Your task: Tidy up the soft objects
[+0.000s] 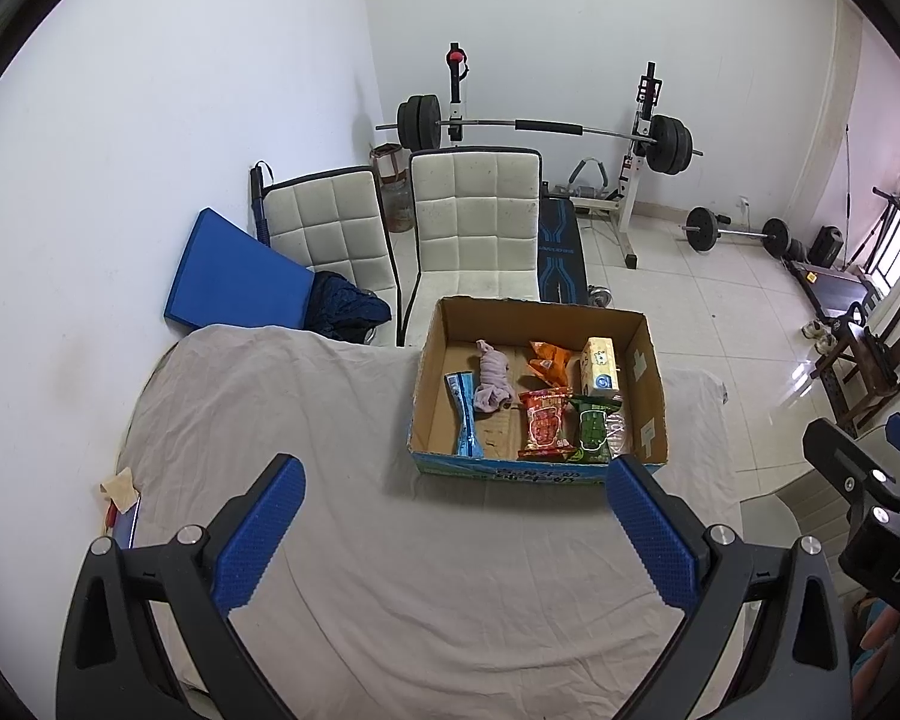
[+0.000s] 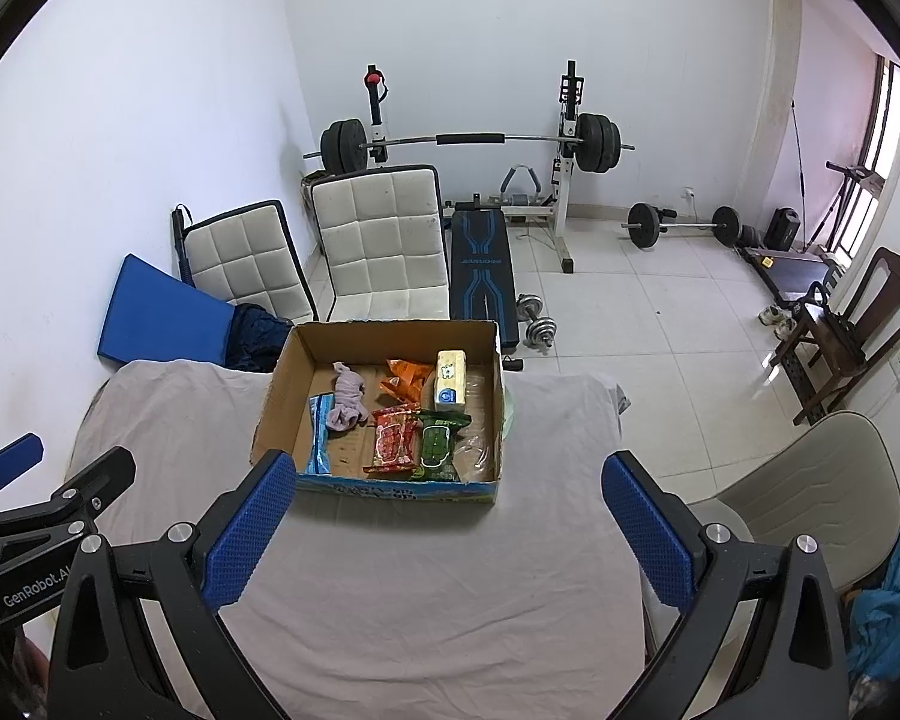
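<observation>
Both tongs, left [image 1: 455, 483] and right [image 2: 448, 480], released, empty | box [image 2: 282, 384] near wall hides packet [image 2: 319, 435] bottoms

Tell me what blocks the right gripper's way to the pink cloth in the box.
Only the box's near wall stands between the open right gripper and the pink cloth. The box is open on top, and nothing covers the cloth.

White walls, pale tiled floor [image 2: 660, 324]. Two white chairs [image 2: 384, 240] stand before a barbell rack [image 2: 474, 141]. Daylight comes through the window [image 2: 882, 138].
</observation>
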The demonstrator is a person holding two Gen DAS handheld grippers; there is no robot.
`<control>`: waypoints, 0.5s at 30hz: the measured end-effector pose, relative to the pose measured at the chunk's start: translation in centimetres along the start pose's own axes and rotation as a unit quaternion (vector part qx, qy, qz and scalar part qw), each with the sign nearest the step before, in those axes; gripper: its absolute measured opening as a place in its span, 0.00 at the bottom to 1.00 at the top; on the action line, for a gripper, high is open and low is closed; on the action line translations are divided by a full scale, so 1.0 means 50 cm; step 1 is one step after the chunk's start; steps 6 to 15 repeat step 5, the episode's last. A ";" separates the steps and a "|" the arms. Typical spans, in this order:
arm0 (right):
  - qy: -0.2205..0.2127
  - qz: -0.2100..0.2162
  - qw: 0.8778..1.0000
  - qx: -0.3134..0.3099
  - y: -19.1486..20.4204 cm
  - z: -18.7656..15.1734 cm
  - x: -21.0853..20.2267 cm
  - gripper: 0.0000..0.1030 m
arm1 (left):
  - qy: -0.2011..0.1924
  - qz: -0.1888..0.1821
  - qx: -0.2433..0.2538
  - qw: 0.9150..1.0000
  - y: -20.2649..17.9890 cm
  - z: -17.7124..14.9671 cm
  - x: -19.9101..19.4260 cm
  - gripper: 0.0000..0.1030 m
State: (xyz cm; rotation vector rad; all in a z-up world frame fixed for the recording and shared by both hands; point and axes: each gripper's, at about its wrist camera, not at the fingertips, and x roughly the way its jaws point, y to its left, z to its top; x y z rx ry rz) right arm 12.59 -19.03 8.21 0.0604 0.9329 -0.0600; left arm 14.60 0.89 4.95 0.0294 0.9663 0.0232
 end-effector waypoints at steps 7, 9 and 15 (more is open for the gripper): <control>0.000 0.000 1.000 0.000 0.001 -0.001 0.000 1.00 | -0.001 -0.001 -0.001 1.000 0.001 0.000 -0.001 1.00; 0.000 0.000 1.000 0.000 0.001 -0.001 0.000 1.00 | -0.001 -0.001 -0.001 1.000 0.001 0.000 -0.001 1.00; 0.000 0.000 1.000 0.000 0.001 -0.001 0.000 1.00 | -0.001 -0.001 -0.001 1.000 0.001 0.000 -0.001 1.00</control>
